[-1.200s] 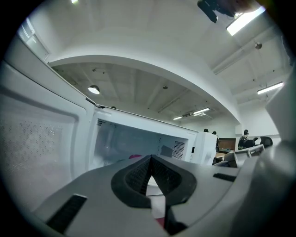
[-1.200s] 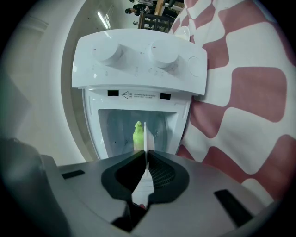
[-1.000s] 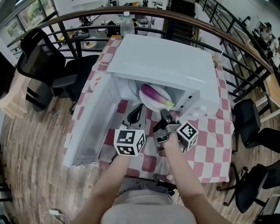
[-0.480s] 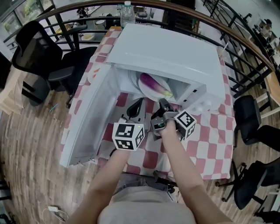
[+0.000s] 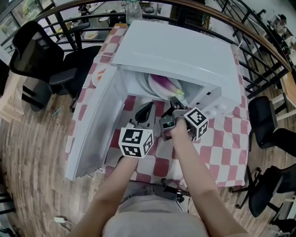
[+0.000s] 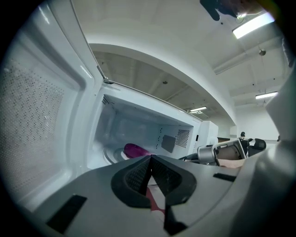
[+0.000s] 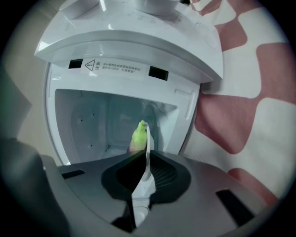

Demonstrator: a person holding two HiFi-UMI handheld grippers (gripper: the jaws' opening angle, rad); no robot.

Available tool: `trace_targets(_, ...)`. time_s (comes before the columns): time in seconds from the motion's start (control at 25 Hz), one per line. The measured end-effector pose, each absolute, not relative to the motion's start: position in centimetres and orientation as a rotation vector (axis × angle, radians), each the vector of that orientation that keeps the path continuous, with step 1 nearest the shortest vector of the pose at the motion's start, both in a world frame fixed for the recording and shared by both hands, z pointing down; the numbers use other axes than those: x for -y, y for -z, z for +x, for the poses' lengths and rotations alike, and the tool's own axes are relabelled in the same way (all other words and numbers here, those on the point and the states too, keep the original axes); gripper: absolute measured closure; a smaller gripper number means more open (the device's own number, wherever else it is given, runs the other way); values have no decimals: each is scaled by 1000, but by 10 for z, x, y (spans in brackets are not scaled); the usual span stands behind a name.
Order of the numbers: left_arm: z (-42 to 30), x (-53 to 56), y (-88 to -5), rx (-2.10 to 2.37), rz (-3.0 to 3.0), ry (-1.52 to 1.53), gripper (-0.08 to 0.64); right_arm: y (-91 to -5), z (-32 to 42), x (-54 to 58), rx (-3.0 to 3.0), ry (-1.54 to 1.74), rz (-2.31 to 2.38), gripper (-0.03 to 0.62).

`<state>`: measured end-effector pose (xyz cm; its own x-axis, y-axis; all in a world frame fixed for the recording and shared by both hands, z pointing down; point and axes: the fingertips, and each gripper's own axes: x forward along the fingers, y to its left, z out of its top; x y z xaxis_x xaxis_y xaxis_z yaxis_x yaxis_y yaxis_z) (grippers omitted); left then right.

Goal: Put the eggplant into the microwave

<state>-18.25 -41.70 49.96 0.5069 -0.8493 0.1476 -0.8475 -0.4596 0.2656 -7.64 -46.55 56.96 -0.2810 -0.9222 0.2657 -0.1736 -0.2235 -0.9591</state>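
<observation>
A purple eggplant [image 5: 164, 84] with a green stem [image 7: 138, 134] lies on a white plate [image 5: 152, 86], which sits partly inside the open white microwave [image 5: 175, 51]. My right gripper [image 5: 175, 102] is shut on the plate's near rim [image 7: 147, 157], seen edge-on between its pads, just in front of the oven's opening. My left gripper [image 5: 144, 113] hovers beside it over the table, jaws shut on nothing. In the left gripper view the eggplant [image 6: 135, 150] shows inside the cavity above the shut jaws [image 6: 151, 162].
The microwave door [image 5: 95, 125] hangs open to the left. A red-and-white checked cloth [image 5: 217, 139] covers the table. Black chairs [image 5: 41, 55] stand at left and right; a curved railing [image 5: 259, 51] runs behind, and a bottle [image 5: 133, 5] stands at the far edge.
The right gripper has pushed the plate and eggplant deeper into the microwave. The left gripper has sunk a little and stays shut.
</observation>
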Motion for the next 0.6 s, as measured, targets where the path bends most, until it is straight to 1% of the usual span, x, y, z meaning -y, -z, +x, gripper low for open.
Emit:
trace_targets(0.28, -180, 419, -496, 1387, 2447, 7, 555, -569, -70, 472, -1465, 1596, -1502, 551)
trace_targets(0.32, -180, 420, -495, 1383, 2447, 9, 555, -570, -69, 473, -1470, 1601, -1521, 544)
trace_targets(0.44, -178, 421, -495, 1375, 2445, 11, 555, -575, -69, 474, -1472, 1636, -1550, 491)
trace_targets(0.6, -178, 422, -498, 1373, 2433, 6, 555, -575, -71, 473, -1464, 1685, -1563, 487)
